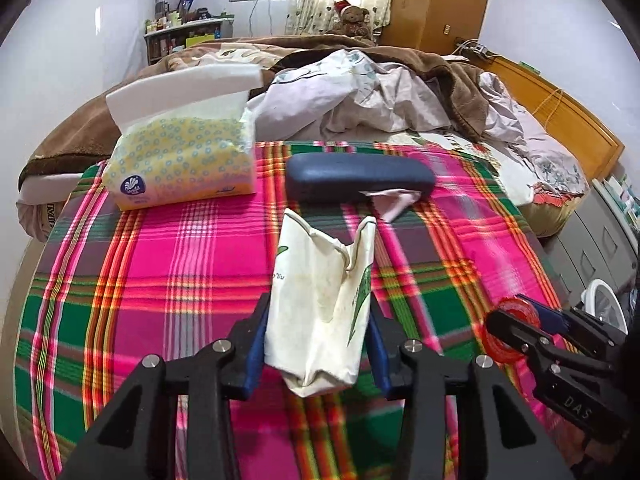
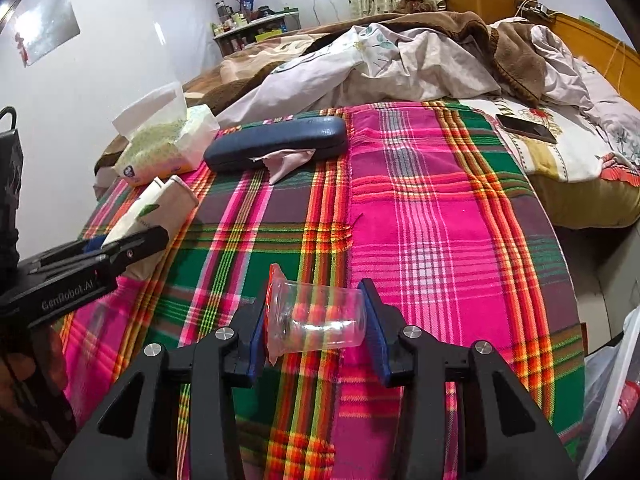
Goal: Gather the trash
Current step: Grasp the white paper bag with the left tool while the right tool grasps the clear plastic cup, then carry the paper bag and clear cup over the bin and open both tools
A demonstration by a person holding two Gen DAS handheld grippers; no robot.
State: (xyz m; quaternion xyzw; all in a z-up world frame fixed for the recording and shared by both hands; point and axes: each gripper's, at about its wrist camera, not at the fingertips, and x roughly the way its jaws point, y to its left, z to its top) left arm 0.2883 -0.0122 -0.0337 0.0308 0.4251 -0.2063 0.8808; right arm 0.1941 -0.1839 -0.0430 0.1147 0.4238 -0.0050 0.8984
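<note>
Crumpled paper cup (image 1: 320, 312) in left gripper (image 1: 318, 344); clear cup (image 2: 316, 316) in right gripper (image 2: 316, 330).

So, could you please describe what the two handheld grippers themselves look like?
Both are matte black with angular, triangular-cutout linkage arms and round silver bolt heads. The left gripper and right gripper each have blue pads lining the inner fingers. Seen side-on, the left body reads "GenRobot.AI" in white; the right shows embossed "DAS". No cables or sleeves are visible.
</note>
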